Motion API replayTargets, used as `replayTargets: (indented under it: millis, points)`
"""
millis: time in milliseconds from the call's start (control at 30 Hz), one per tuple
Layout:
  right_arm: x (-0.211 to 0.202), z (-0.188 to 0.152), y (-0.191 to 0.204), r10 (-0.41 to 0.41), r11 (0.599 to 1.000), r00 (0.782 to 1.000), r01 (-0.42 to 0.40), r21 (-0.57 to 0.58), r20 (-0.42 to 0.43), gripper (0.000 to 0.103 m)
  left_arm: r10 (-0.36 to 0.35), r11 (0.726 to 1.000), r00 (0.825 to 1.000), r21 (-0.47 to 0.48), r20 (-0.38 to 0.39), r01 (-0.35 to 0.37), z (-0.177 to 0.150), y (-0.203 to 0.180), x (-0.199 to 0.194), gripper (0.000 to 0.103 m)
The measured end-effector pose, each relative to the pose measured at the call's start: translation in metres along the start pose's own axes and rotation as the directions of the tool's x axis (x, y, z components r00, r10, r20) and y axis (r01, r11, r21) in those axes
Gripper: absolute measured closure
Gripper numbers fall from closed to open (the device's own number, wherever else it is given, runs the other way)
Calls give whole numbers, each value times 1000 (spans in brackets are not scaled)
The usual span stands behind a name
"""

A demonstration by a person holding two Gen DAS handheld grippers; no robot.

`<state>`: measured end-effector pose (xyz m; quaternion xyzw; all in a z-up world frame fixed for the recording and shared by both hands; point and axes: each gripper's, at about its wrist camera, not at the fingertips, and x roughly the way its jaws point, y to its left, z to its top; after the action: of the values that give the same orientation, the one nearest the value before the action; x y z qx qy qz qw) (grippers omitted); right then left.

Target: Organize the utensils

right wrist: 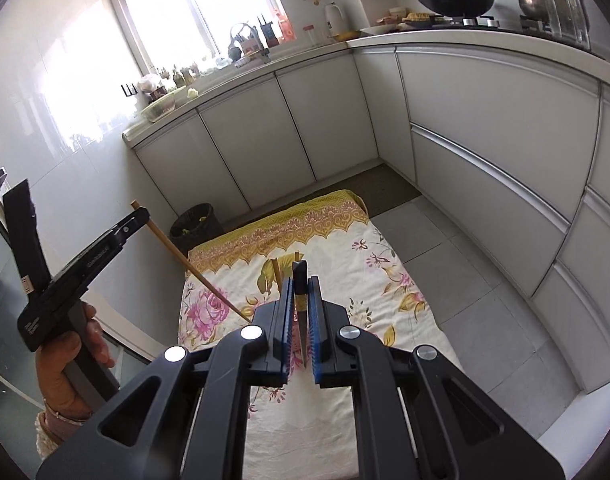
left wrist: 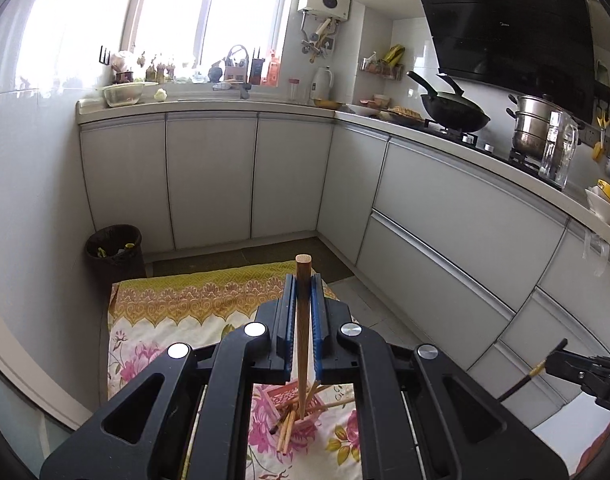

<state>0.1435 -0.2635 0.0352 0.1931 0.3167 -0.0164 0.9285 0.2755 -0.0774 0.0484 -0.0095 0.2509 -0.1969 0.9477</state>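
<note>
While left gripper [left wrist: 303, 280] clamps wooden chopstick [left wrist: 303, 320], right gripper [right wrist: 301, 284] clamps dark chopstick [right wrist: 301, 312]; bin [left wrist: 113, 246] beyond floral cloth [left wrist: 165, 320].

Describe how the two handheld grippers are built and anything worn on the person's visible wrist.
Both the left gripper and right gripper are matte black plastic with angular cut-out frames, round silver bolt heads and blue ridged pads on the fingers. The right wrist view shows white lettering on the left gripper's body. The left hand wears a thin bracelet and a pale knitted cuff.

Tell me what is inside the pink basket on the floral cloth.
The pink basket holds several loose wooden chopsticks lying crossed. The left gripper covers its far side, so the count stays unknown.
</note>
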Motion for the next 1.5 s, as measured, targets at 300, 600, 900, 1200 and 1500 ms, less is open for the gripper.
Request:
replayTargets:
  millis: [300, 600, 900, 1200, 1500]
  points:
    - [40, 4, 10, 49, 999, 998, -49, 14, -30, 95, 5, 1000, 990, -25, -142, -8, -39, 20, 77, 62]
    - [80, 20, 44, 109, 994, 994, -109, 0, 6, 95, 63, 994, 995, -90, 76, -56, -25, 61, -27, 34]
    - [154, 10, 66, 69, 997, 998, -69, -38, -9, 95, 124, 970, 988, -222, 95, -100, -46, 107, -57, 33]
    - [195, -12, 61, 86, 993, 996, -89, -75, -33, 77, 172, 950, 982, -277, 77, -145, -63, 117, -76, 18]
    - [-11, 14, 54, 79, 997, 899, -77, -22, 430, 6, 229, 956, 954, -229, 194, -183, -47, 55, -145, 7]
